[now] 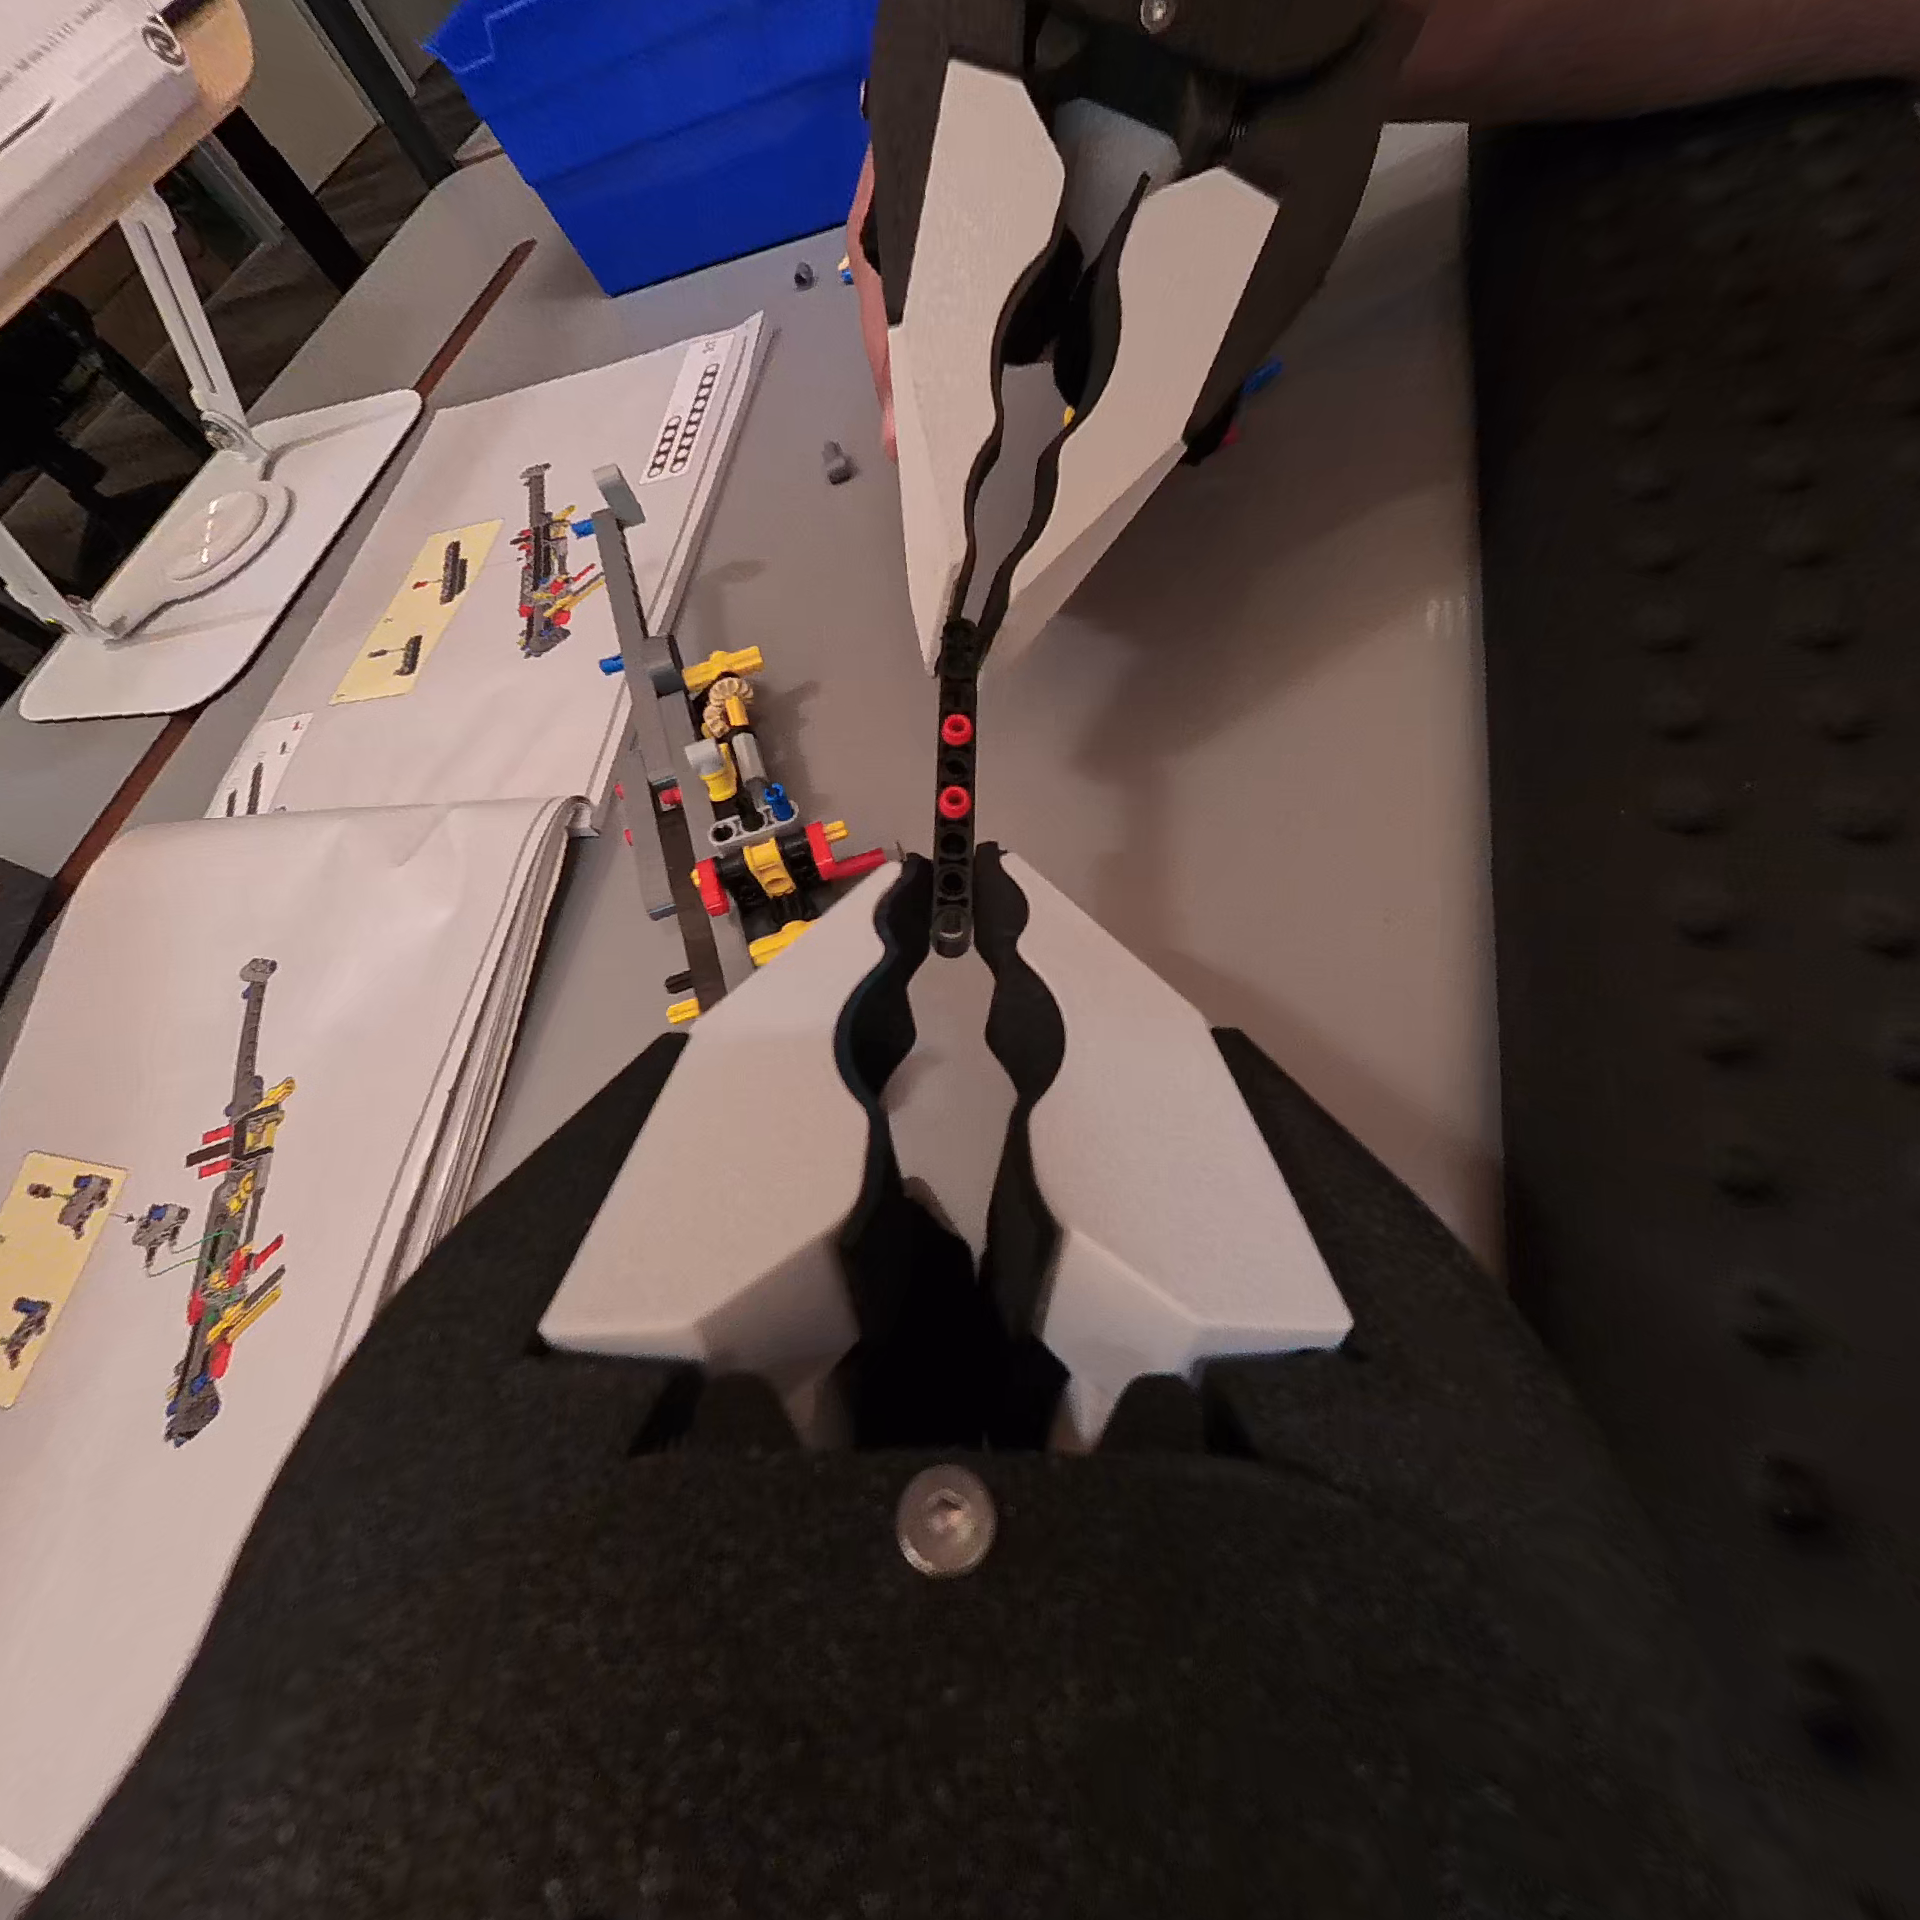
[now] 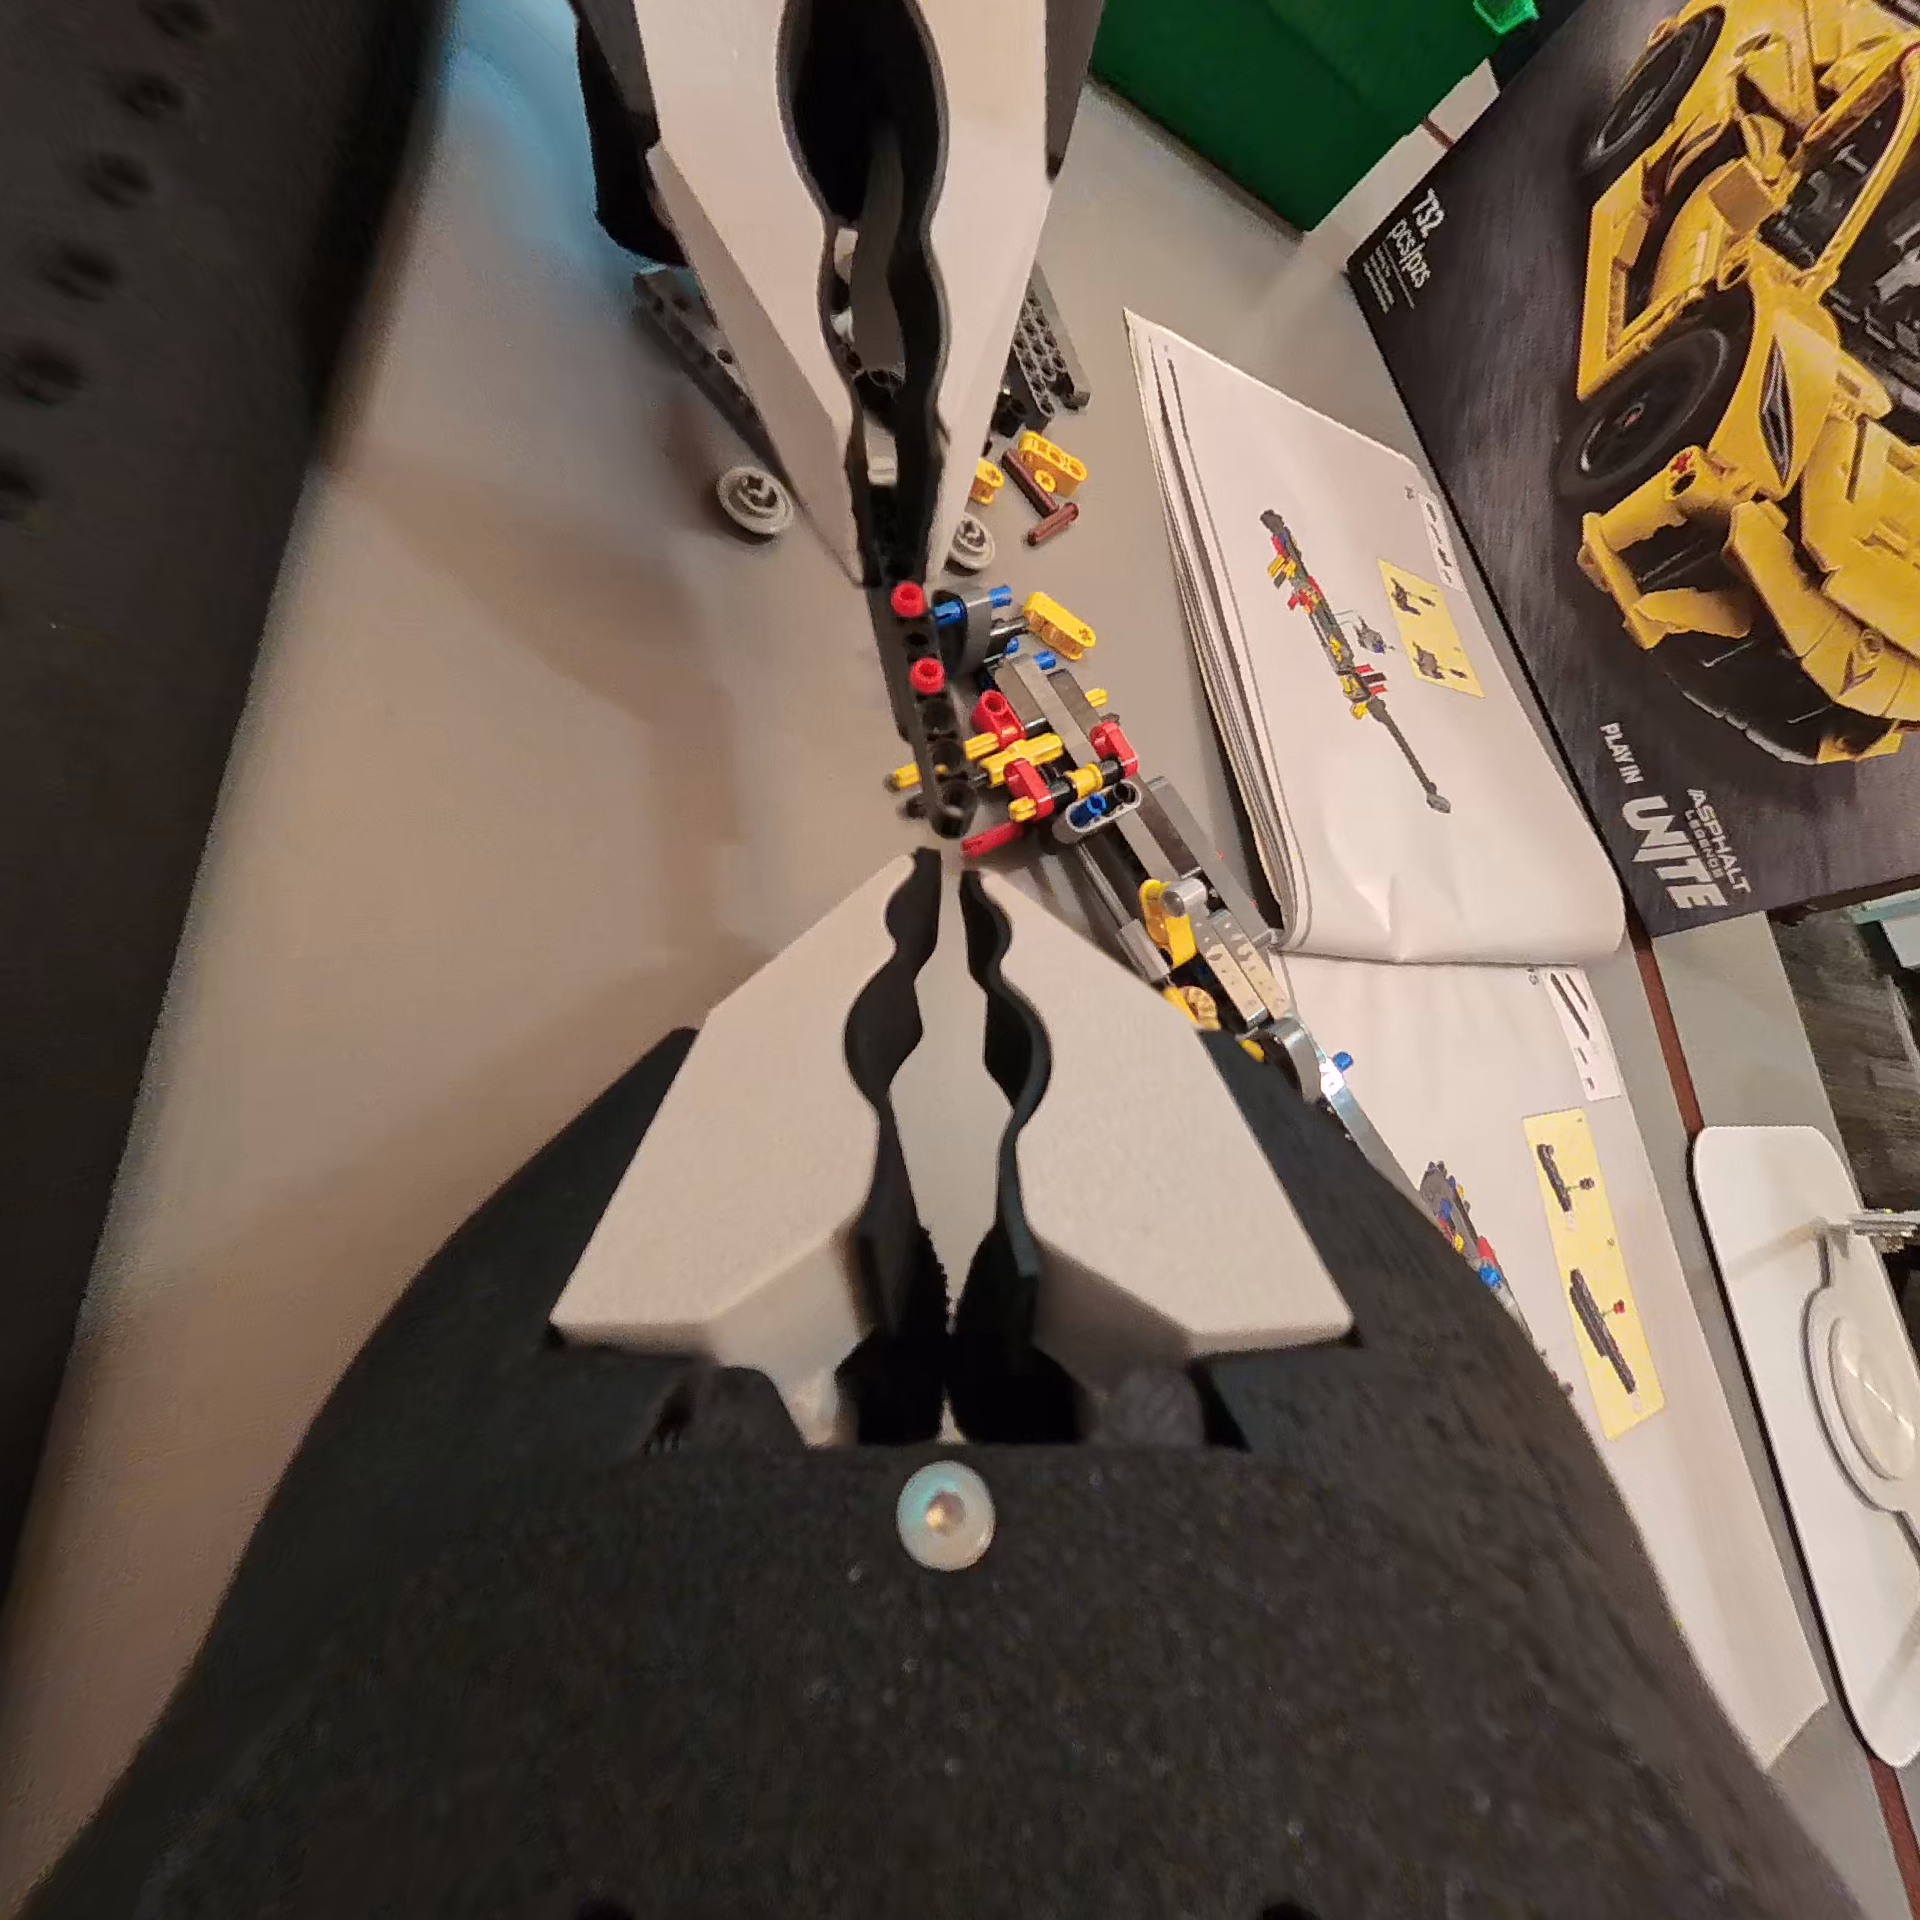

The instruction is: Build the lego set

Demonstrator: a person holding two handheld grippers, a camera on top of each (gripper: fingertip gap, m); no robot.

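A black beam (image 1: 951, 831) with two red pins hangs above the grey table (image 1: 1247, 831), held between both grippers. My left gripper (image 1: 951, 862) is shut on its near end. My right gripper, entering from the top of the left wrist view (image 1: 961, 634), pinches the very tip of the far end. In the right wrist view the beam (image 2: 930, 727) runs from my right gripper (image 2: 940, 862) up into the left gripper's fingers (image 2: 790, 364). The part-built model (image 1: 727, 821) of grey, yellow, red and black pieces lies on the table left of the beam; it also shows in the right wrist view (image 2: 1060, 758).
Open instruction booklets (image 1: 499, 603) (image 2: 1351, 644) lie beside the model. Loose parts (image 2: 1049, 468) lie behind it. A blue bin (image 1: 675, 135), a green bin (image 2: 1278, 94), the set's box (image 2: 1662, 468) and a white lamp base (image 1: 208, 540) ring the table. A black padded surface (image 1: 1714, 727) borders it. Across from one pair of fingers to the other is roughly 6 cm.
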